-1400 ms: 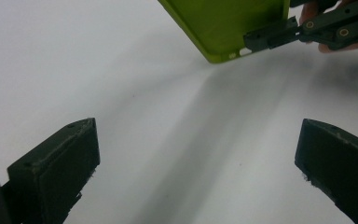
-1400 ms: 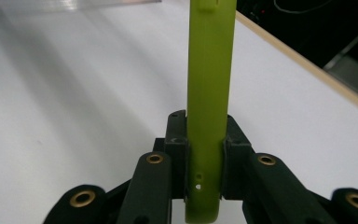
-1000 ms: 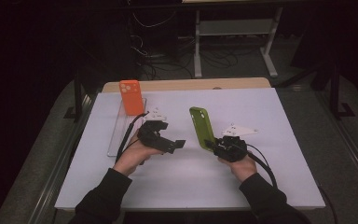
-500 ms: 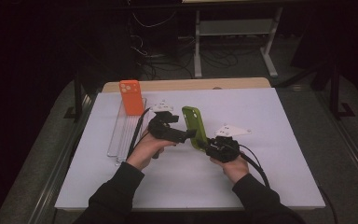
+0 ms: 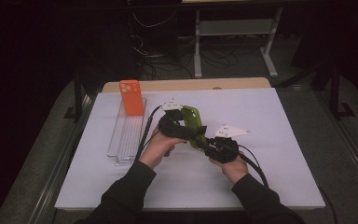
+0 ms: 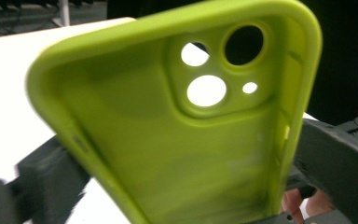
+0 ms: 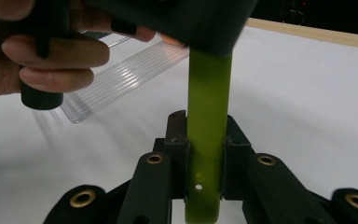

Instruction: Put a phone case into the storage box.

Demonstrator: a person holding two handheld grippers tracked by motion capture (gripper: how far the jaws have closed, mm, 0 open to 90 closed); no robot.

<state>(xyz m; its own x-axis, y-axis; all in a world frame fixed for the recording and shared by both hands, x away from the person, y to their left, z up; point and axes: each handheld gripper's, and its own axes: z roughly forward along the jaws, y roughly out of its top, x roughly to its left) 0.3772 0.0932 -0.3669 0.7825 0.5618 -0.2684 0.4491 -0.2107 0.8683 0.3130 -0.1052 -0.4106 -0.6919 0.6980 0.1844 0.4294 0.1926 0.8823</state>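
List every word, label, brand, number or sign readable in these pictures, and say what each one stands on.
None can be read.
Green phone case: plain inside, no print; a small raised mark on its side edge is too blurred to read.
Orange phone case: no lettering visible.
Clear ridged tray: no label.
Right hand-held gripper: brass rivets, no markings.

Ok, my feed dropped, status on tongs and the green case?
Right tongs shut on green phone case, edge-on. Left tongs at the case, grip unclear. Orange case on clear tray, off to the side.
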